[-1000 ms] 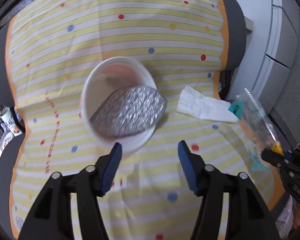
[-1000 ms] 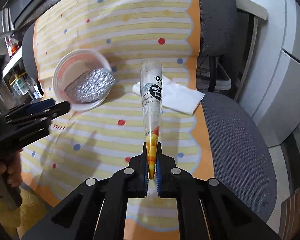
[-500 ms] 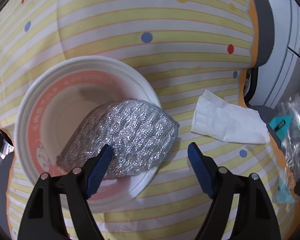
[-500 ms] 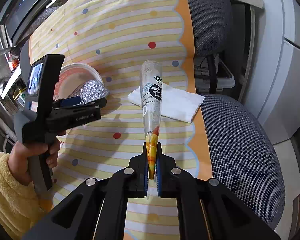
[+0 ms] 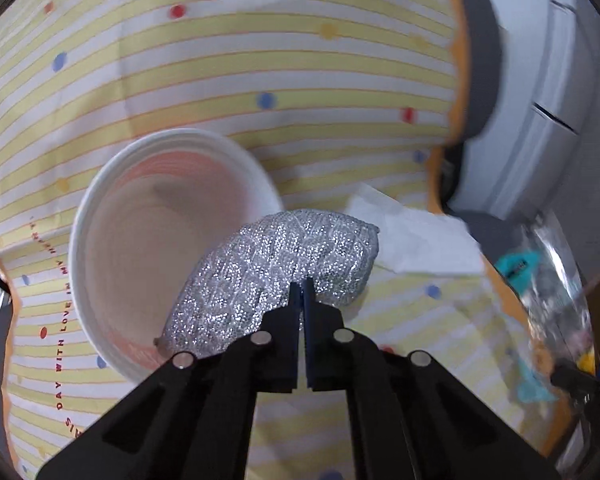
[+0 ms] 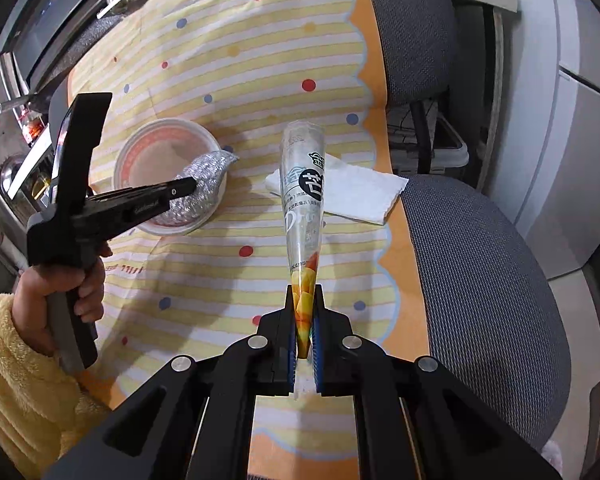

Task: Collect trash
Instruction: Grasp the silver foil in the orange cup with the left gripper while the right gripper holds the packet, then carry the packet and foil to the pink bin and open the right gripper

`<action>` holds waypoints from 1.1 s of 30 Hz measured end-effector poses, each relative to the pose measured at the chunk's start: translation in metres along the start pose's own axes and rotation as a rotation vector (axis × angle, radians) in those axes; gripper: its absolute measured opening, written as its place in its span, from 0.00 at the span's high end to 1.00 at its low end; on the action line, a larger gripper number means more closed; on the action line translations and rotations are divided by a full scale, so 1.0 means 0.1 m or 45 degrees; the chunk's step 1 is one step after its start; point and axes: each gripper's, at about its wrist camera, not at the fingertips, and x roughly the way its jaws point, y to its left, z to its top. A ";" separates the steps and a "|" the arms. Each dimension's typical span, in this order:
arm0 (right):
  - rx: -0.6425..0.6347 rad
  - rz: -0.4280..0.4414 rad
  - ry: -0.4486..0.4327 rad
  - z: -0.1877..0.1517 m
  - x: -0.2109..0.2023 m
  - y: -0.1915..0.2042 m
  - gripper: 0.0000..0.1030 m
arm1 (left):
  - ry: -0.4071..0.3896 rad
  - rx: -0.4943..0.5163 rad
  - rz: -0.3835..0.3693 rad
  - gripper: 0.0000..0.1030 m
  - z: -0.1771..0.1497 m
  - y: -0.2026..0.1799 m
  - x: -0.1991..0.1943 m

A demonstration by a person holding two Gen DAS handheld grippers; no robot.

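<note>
Nearest in the right wrist view, the right gripper (image 6: 305, 320) is clamped on the narrow orange end of a clear cone-shaped wrapper (image 6: 303, 200), which rises away from the fingers with its open mouth at the far end, held above the striped cloth (image 6: 228, 60). In the left wrist view, the left gripper (image 5: 301, 300) has its blue pads pressed together on the near edge of a silver foil pouch (image 5: 276, 280); the pouch sits directly ahead of the fingertips, with its left end over the near right rim of the white bowl (image 5: 100, 216) and its right end sticking out past that rim. The bowl sits on the cloth, left of the cone wrapper. Just right of the pouch and a little farther off, a white napkin (image 6: 360, 192) lies flat on the cloth near its orange border. Beyond that border, grey chair seats (image 6: 480, 272) show on the right.
</note>
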 end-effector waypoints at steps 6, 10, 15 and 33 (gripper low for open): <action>0.007 -0.005 -0.009 -0.09 -0.13 0.04 0.93 | -0.015 0.003 0.040 0.40 -0.03 -0.04 0.00; 0.017 0.007 -0.007 -0.10 -0.13 0.01 0.92 | 0.027 0.069 0.091 0.31 -0.07 -0.12 0.18; 0.035 0.020 0.009 -0.10 -0.07 -0.05 0.92 | 0.073 0.123 0.147 0.45 -0.15 -0.18 0.36; 0.062 -0.052 -0.141 -0.17 -0.75 -0.06 0.92 | -0.210 -0.033 -0.290 0.95 -0.37 -0.37 -1.12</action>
